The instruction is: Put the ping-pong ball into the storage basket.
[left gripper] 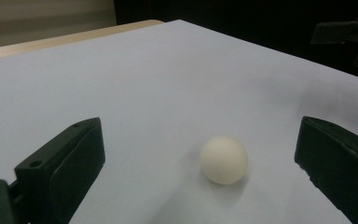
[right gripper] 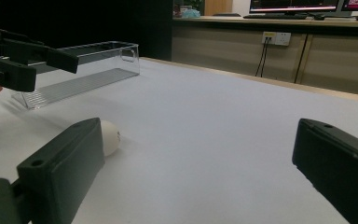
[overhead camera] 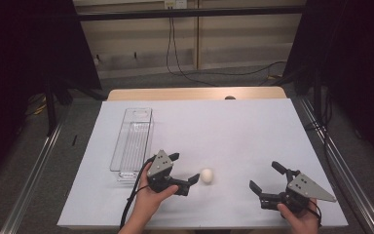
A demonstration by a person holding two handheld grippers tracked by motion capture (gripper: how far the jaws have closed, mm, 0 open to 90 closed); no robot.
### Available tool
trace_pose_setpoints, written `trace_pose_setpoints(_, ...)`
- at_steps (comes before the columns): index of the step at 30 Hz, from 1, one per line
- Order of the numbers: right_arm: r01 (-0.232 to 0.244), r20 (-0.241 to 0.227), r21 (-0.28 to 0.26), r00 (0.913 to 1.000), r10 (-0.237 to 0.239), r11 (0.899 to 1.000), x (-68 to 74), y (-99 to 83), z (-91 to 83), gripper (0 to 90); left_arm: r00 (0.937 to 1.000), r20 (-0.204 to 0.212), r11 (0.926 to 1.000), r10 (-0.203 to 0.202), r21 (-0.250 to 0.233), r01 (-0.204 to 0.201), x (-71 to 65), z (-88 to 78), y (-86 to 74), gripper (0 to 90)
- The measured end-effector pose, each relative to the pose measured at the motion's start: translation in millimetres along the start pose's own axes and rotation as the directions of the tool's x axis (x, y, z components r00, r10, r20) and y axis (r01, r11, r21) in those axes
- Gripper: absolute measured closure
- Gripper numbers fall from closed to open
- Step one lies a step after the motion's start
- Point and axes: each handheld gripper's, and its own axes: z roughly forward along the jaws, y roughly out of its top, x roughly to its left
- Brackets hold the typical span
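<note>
My left gripper [overhead camera: 184, 168] gapes wide around the white ball [overhead camera: 207, 176], seemingly not touching; right gripper [overhead camera: 265, 176] wide open, empty.

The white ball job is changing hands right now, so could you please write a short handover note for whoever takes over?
Left gripper: open, aimed at the white ball, which lies on the table sheet just ahead of its jaws, not yet gripped.
Right gripper: open, holding nothing, off to the right of the ball.
Clear bin: on the left, nothing visible inside.
Done: approach only.
Left: close on the ball and lift it, probably toward the bin.
</note>
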Motion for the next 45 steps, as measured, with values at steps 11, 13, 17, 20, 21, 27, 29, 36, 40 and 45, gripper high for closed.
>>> trace_pose_setpoints(11,-0.001,0.008,-0.004,1.0000,0.001,1.000,-1.8,-0.4,0.2,1.9,0.9999,0.004,0.9976,0.012,0.069,-0.012,-3.2,9.1,-1.1,1.9)
trace_pose_setpoints(13,-0.001,0.004,-0.001,1.0000,0.001,1.000,-1.3,-0.5,0.4,1.9,1.0000,0.002,0.9971,0.010,0.076,-0.010,-3.2,11.2,-1.9,1.9)
trace_pose_setpoints(17,0.000,0.005,0.001,1.0000,0.000,1.000,-0.7,-0.4,0.5,1.9,1.0000,-0.004,0.9960,0.006,0.090,-0.005,-3.2,13.0,-2.0,1.9)
trace_pose_setpoints(20,0.001,0.004,0.000,1.0000,-0.001,1.000,-0.6,-0.3,0.5,1.9,1.0000,-0.004,0.9942,0.006,0.107,-0.006,-3.8,15.0,-2.2,1.9)
trace_pose_setpoints(21,0.001,0.004,0.000,1.0000,-0.001,1.000,-0.6,-0.4,0.7,2.0,0.9999,0.000,0.9928,0.016,0.118,-0.016,-3.7,15.8,-2.3,2.0)
trace_pose_setpoints(27,0.000,0.000,0.000,1.0000,0.000,1.000,-0.3,-0.2,0.7,2.0,0.9999,0.008,0.9902,0.008,0.139,-0.009,-5.3,22.3,-2.5,2.3)
trace_pose_setpoints(29,0.002,0.002,0.001,1.0000,-0.002,1.000,-0.6,-0.3,0.7,2.0,0.9998,0.011,0.9879,0.017,0.154,-0.018,-5.1,23.2,-1.8,2.5)
trace_pose_setpoints(36,0.001,0.001,0.003,1.0000,-0.001,1.000,0.0,-0.5,1.5,2.0,0.9998,0.020,0.9868,0.005,0.162,-0.008,-6.1,26.0,-0.6,2.5)
trace_pose_setpoints(40,0.003,0.001,-0.001,1.0000,-0.003,1.000,0.3,-0.3,1.6,2.0,0.9998,0.019,0.9864,-0.001,0.164,-0.002,-4.3,27.9,-0.2,2.7)
trace_pose_setpoints(45,0.001,0.000,0.001,1.0000,-0.001,1.000,0.0,-0.2,1.3,2.0,0.9997,0.023,0.9844,-0.010,0.176,0.006,-3.7,30.8,-0.1,2.7)
